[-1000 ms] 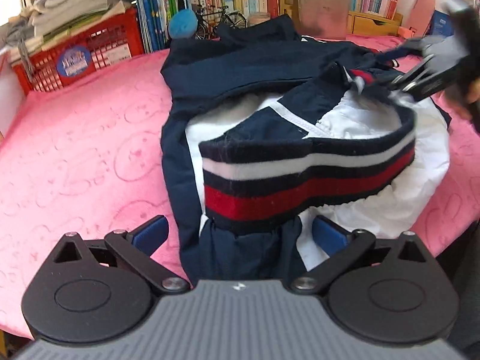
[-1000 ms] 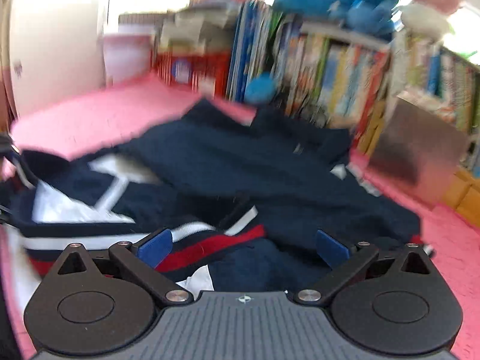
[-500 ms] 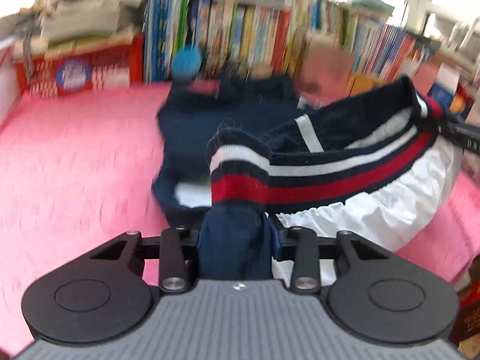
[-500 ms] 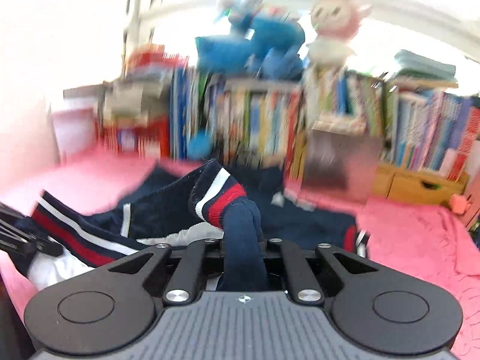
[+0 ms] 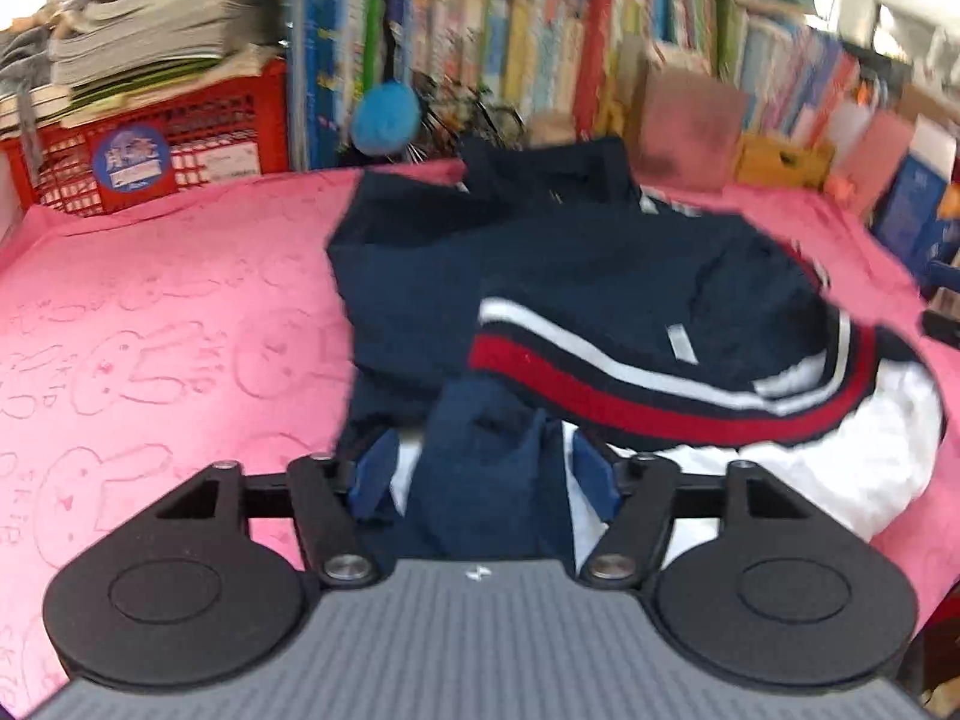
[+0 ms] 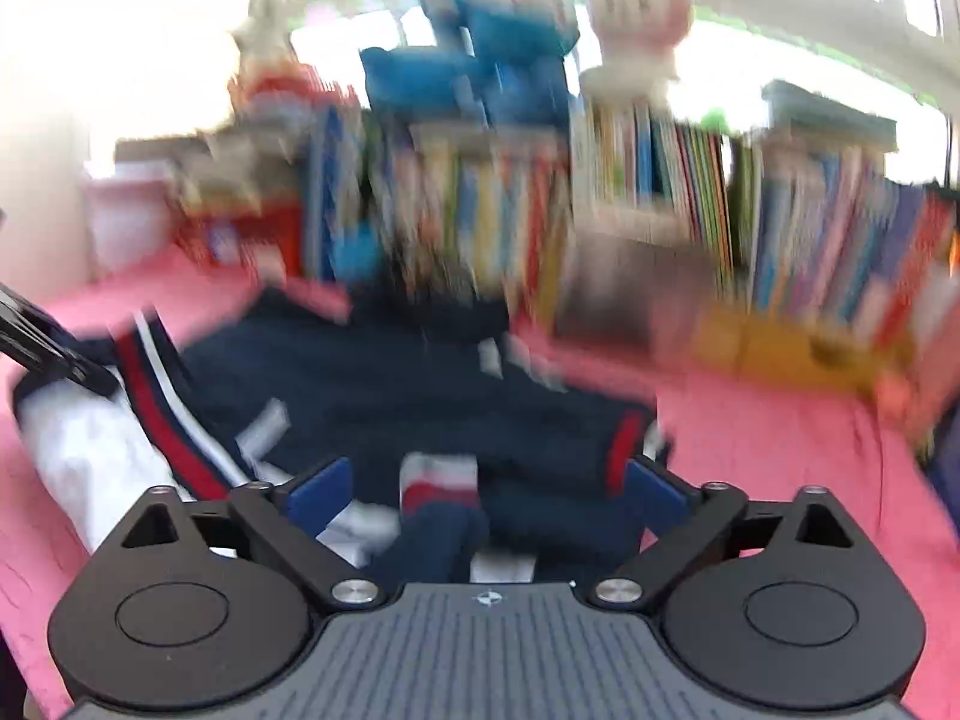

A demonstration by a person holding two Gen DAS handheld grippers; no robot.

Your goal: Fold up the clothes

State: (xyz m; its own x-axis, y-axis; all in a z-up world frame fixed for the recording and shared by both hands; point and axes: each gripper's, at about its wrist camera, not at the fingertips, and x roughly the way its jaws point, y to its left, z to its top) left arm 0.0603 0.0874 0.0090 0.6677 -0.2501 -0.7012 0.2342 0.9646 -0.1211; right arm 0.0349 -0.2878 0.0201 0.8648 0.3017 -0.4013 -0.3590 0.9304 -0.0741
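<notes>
A navy jacket (image 5: 540, 252) lies crumpled on the pink cover (image 5: 150, 330). Its red and white striped hem (image 5: 630, 384) is folded over the body, and the white lining (image 5: 840, 462) shows at the right. My left gripper (image 5: 483, 474) is open; a navy fold of the jacket stands loose between its blue pads (image 5: 375, 477). In the blurred right wrist view my right gripper (image 6: 486, 489) is wide open. A bunched piece of striped hem (image 6: 441, 480) lies between its fingers, clear of both. The jacket (image 6: 390, 384) spreads beyond it.
A red crate (image 5: 150, 150) under stacked papers stands at the back left. A blue ball (image 5: 384, 117), a row of books (image 5: 540, 48) and a brown box (image 5: 684, 120) line the back edge. Plush toys (image 6: 480, 60) sit on top of the books.
Both grippers went from open to shut on the hem and lifted it. Now the hem lies forward over the jacket body and both grippers have opened off it.
</notes>
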